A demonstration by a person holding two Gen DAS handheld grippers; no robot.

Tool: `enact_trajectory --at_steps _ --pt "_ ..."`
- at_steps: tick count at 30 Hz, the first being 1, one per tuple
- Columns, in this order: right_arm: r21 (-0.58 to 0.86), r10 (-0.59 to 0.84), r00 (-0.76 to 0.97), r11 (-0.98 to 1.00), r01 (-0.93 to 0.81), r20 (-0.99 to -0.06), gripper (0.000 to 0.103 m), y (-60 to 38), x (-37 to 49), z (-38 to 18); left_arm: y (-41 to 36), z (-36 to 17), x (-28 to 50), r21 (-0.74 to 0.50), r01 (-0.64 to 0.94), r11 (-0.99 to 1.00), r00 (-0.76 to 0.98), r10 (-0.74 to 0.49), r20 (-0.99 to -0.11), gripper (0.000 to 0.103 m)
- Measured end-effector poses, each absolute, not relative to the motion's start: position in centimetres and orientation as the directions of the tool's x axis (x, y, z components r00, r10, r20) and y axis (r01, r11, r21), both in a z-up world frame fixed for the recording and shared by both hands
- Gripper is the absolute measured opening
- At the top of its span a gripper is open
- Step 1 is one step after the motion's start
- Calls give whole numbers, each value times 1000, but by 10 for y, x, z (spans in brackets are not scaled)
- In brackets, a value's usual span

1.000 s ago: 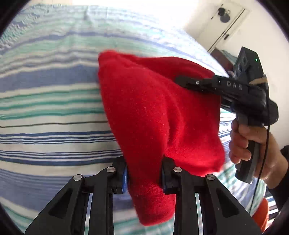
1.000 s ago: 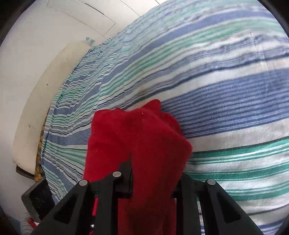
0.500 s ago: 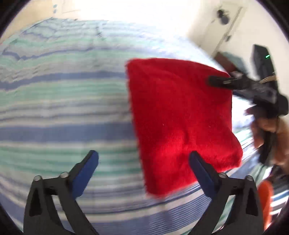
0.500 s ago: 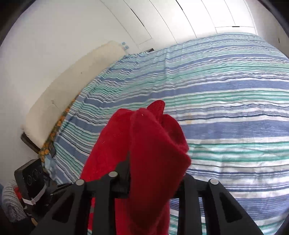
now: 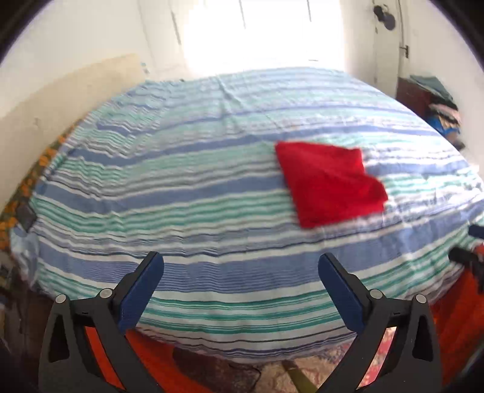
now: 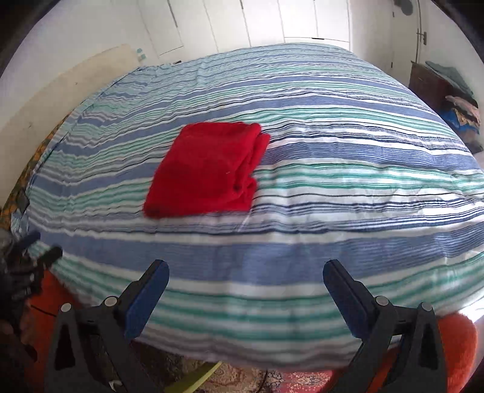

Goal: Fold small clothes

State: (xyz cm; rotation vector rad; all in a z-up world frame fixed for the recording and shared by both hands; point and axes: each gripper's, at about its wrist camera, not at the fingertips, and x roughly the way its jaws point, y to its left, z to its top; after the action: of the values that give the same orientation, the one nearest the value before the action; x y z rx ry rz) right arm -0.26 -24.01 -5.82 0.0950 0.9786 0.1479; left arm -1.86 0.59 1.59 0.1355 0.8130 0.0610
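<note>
Now the red cloth [image 6: 208, 169] lies folded into a thick, roughly square packet on the striped bed [image 6: 332, 151], flat and free of either tool. Its right-hand edge in the right wrist view shows stacked, rounded layers; the left wrist view [image 5: 328, 183] gives only a blurred red shape with a kinked far corner.

Both pairs of fingers have just been opening and now stand spread as wide as they go, with nothing between them: the left gripper [image 5: 240, 272] and the right gripper [image 6: 246, 281] both hang over the near edge of the bed, well short of the cloth.

At the left edge of the right view a dark, smeared tool and hand are hard to make out. The left view alone catches the bright window [image 5: 263, 30] behind the bed; the right view shows white cupboard doors [image 6: 263, 21] there instead.
</note>
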Motion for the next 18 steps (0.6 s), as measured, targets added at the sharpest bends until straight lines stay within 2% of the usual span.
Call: enact_trajectory --at_steps 2,7,12,18 --pt "97 143 570 989 -110 -809 102 -229 -24 -39 13 28 -21 135 -45 990 690 128 -713 102" --pt "-30 57 606 991 -133 -794 103 -205 -44 -8 15 40 -25 82 -33 996 630 84 -772 102" --pt "-6 105 601 984 -181 -792 103 -190 -49 12 13 47 -35 156 -70 985 630 165 -759 102" --pt "2 113 575 982 -191 -810 102 -175 -55 18 13 50 -41 125 -59 990 614 134 -778 102"
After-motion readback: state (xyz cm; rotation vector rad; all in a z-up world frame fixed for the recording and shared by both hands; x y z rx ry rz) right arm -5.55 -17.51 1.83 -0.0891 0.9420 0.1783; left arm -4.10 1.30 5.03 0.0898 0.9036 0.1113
